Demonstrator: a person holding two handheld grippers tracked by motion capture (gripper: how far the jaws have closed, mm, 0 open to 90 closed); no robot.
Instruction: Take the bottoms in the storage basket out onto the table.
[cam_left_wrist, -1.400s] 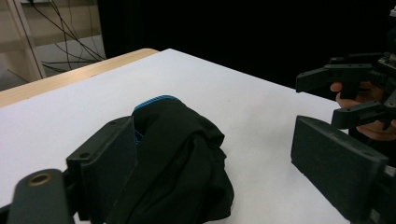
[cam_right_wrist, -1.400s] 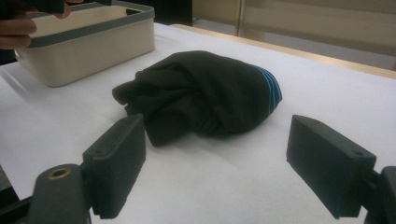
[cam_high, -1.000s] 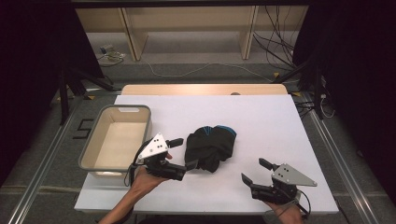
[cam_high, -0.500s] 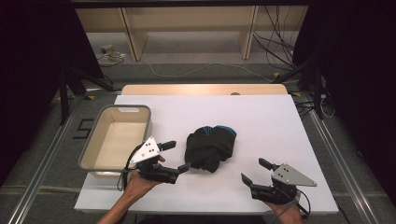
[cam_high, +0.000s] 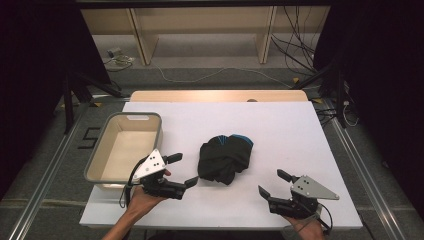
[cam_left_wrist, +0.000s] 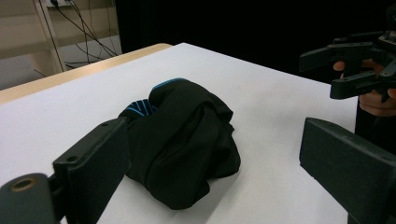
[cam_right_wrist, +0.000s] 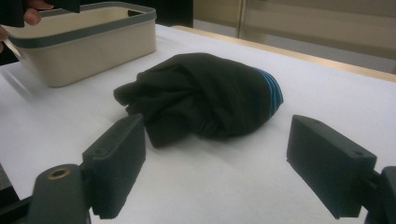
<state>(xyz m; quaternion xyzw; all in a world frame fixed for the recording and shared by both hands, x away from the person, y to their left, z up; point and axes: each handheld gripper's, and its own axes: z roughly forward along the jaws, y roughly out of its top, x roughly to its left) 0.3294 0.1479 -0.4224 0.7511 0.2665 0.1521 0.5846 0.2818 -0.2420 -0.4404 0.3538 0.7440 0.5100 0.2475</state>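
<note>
Black cloth (cam_high: 223, 158) w/ blue striped trim lies bunched in a heap near mid-table (cam_high: 280, 125), a bit toward the person's edge. Blue band shows at its far top edge in high view; in right gripper view (cam_right_wrist: 205, 100) the blue sits at the heap's right end, in left gripper view (cam_left_wrist: 184, 140) at the far left side. Cloth rests flat on the white top, nothing on it, nothing touching it.

L gripper (cam_high: 182, 171) sits just left of the cloth, jaws wide apart & empty, pointing at the heap; nearer jaw tip close to the cloth's lower left edge but apart from it. Left gripper view has the heap framed between its two black jaws, cloth just ahead. Hand (cam_high: 142, 202) holds it from below, forearm coming in from the bottom edge.

R gripper (cam_high: 272, 184) is well right of the cloth, near the table's near edge, jaws also spread & empty, aimed toward the heap. Right gripper view shows the cloth ahead between the jaws w/ bare table in between. R gripper also seen far right in left gripper view (cam_left_wrist: 343, 65).

Beige bin (cam_high: 100, 162) w/ grey rim stands at table's left side, just left of L gripper, apart from cloth; looks empty inside.
</note>
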